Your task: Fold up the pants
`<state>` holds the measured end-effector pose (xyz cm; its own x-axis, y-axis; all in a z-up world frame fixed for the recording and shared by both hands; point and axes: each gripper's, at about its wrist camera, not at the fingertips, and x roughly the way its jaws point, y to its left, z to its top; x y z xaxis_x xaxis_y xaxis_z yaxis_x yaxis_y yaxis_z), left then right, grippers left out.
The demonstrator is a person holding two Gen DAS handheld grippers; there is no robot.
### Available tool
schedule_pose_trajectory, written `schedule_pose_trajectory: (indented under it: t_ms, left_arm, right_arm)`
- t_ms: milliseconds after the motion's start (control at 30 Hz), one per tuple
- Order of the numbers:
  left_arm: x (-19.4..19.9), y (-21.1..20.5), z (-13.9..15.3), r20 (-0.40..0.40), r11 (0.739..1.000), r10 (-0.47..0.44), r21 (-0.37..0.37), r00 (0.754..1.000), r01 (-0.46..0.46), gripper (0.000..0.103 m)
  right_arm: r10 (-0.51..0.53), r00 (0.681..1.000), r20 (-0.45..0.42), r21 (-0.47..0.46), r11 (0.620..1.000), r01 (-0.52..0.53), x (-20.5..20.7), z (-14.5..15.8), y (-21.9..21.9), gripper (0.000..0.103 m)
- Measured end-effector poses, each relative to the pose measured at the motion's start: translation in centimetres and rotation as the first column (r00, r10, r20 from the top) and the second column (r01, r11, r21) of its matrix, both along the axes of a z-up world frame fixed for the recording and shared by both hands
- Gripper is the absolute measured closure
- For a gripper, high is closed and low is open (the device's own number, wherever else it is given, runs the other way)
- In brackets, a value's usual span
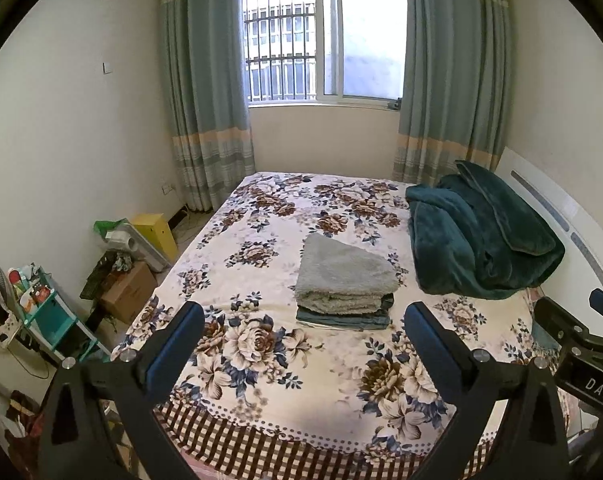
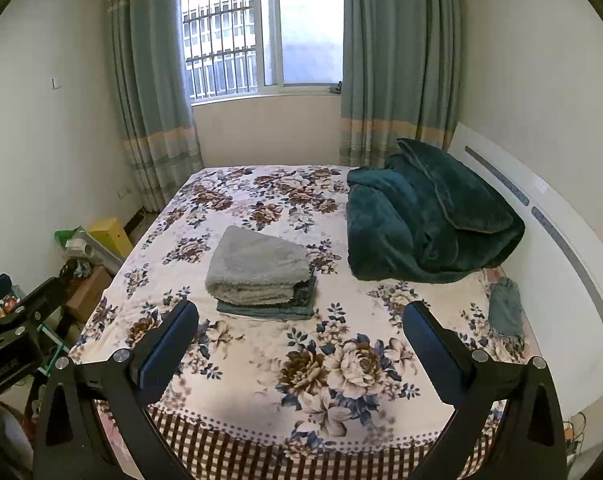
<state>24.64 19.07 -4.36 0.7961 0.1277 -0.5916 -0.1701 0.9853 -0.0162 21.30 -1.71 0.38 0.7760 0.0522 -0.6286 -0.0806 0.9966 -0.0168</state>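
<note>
2 folded garments (image 1: pixel 343 280), 1 blanket (image 1: pixel 481 236), 2 curtains (image 1: pixel 205 80)

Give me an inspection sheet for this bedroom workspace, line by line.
Surface: bed with floral bedspread, flat and mostly bare.
Job's things: folded stack, fluffy grey piece on top of darker folded garments, mid-bed; small grey-green garment lies apart near the headboard.
Clutter: heaped dark green blanket against the headboard side.
Grippers: left tongs and right tongs both open, empty, above the near edge of the bed.
Cables: thin cords on the floor beneath the left curtain.
Surroundings: barred window, curtains, cardboard box, yellow box, teal shelf.
</note>
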Motion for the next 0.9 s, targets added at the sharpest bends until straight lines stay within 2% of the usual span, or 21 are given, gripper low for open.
schedule_pose_trajectory:
  t_ms: [400, 900]
  left_arm:
    - [-0.6, 0.7, 0.2, -0.005, 1.0, 0.009, -0.01, 1.0, -0.009, 0.001]
    - [-1.7, 1.1, -0.2, -0.014, 1.0, 0.019, -0.013, 1.0, -0.019, 0.001]
  right_arm:
    - [0.02, 1.0, -0.016, 0.01, 1.0, -0.02, 0.6, -0.4, 0.9, 0.0]
    - [0.04, 0.998, -0.049, 0.016, 0.999, -0.039, 0.4, -2.5, 1.4, 0.0]
